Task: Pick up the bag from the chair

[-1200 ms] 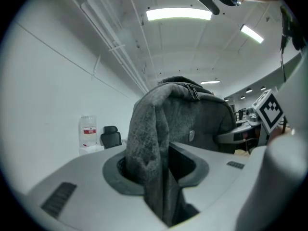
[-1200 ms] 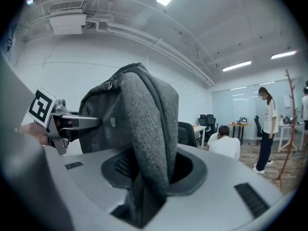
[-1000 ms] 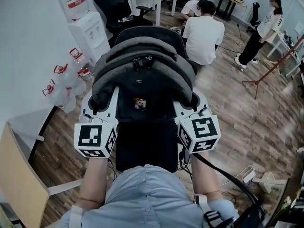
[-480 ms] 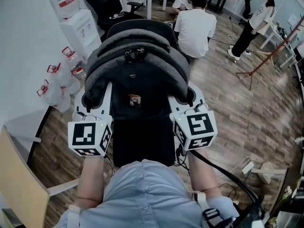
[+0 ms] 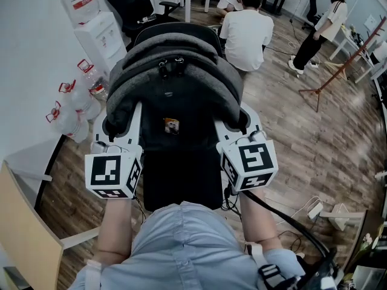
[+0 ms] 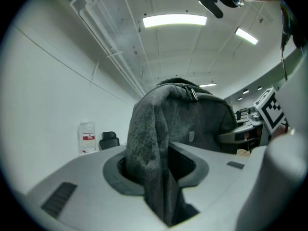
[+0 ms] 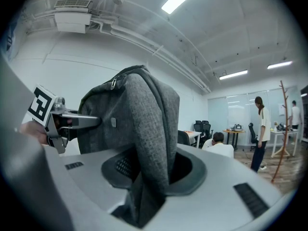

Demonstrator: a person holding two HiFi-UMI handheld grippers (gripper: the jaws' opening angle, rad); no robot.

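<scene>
Holding the grey woven-fabric backpack [image 5: 175, 83] by its two shoulder straps, upright, in front of the person's pale blue shirt [image 5: 181, 252] and against the back of the black padded office chair [image 5: 175, 30]. With the left gripper [image 6: 159, 182] drawn in on the left grey strap [image 6: 147, 138], nothing but the fold of cloth keeping its jaws apart; with the right gripper [image 7: 151, 177] pinched the same way on the right grey strap [image 7: 149, 124], and nothing else in its grasp. From the head view, showing as two white tongs, left [image 5: 130, 122] and right [image 5: 233, 125], flanking the backpack's dark back panel.

Compared with a second ago, sitting a little higher and further left in the head view, backpack and both tongs together, with no slip along either strap; hardly shifted over the last half second. Partly owed, probably, to the head camera's own move, judging by the background people shifting too.

Judged as grasp secured and lift just begun or pausing; cannot tell whether the backpack's bottom has cleared the seat, hidden beneath it. Next, likely, raising evenly on both sides and drawing back from the chair; worth watching for a swing or a strap sliding through the jaws under the load.
</scene>
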